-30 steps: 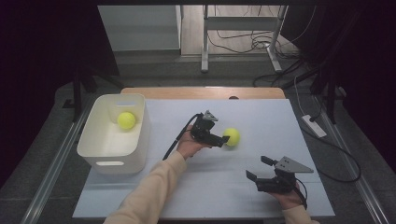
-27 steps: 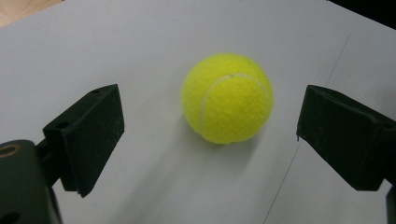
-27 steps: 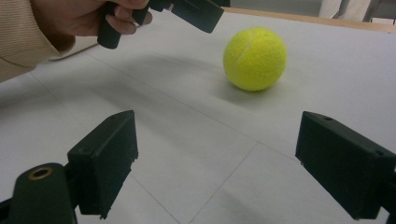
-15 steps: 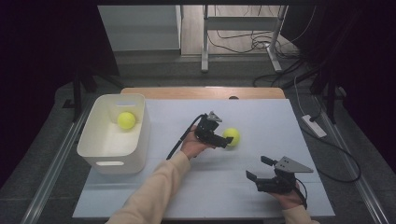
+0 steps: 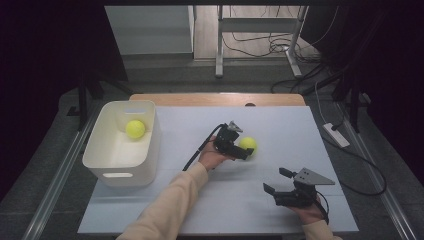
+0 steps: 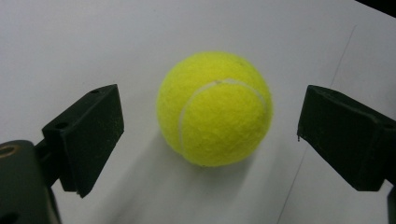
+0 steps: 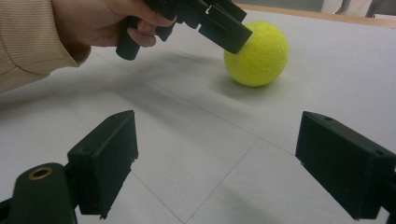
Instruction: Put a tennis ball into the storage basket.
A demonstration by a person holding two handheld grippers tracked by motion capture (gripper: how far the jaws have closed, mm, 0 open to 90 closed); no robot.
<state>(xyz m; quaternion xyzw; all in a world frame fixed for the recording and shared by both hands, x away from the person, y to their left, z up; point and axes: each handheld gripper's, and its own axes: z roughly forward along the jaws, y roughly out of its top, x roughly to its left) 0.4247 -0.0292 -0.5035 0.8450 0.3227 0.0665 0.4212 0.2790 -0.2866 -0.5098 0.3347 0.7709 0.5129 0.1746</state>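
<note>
one ball (image 6: 215, 108) at 12 o'clock of left gripper (image 5: 243, 150) | jaws wide, flanking it, no contact | right gripper (image 5: 276, 183) released, farther

Fuzzy yellow tennis ball (image 6: 215, 108) with a white seam, resting on the pale table surface, mid-table.

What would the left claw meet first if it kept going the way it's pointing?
Most likely the tennis ball on the table: it sits dead ahead of the left claw, between the open jaws with a gap on each side.
</note>
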